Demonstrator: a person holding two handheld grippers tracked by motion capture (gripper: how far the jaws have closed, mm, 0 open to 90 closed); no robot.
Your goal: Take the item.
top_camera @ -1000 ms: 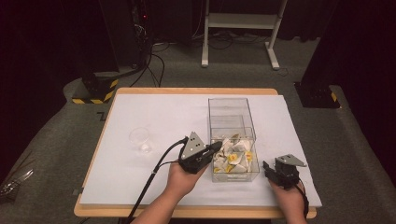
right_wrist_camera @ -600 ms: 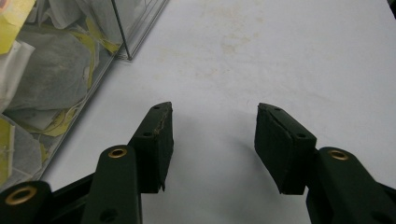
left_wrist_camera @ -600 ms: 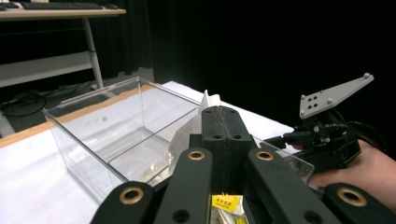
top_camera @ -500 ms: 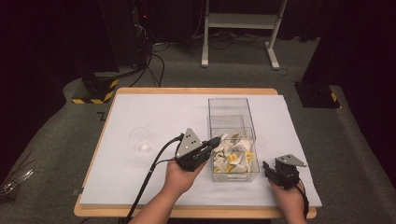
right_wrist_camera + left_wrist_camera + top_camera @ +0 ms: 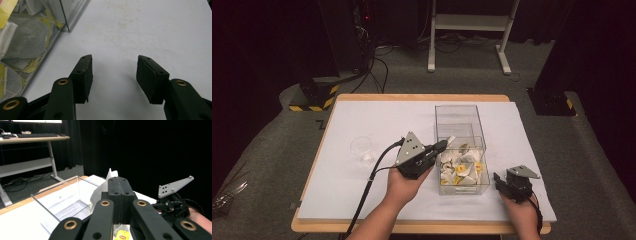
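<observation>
Now left tool (image 5: 443, 145) clenched on teabag (image 5: 450, 140), lifted clear of box (image 5: 460, 150) since earlier; right tool (image 5: 502, 181) released, idle; extraction underway.

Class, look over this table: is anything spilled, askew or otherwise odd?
Nothing is spilled. The tea bags lie jumbled in the near compartment of the clear box, and one small clear cup stands alone at the left. Otherwise nothing stands out.

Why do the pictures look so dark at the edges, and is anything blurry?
High view: light falls on the white table, the room behind near black. Left gripper view: the left hand-held gripper, shut on a tea bag, looks soft up close. Right gripper view: the clear box is blurred.
</observation>
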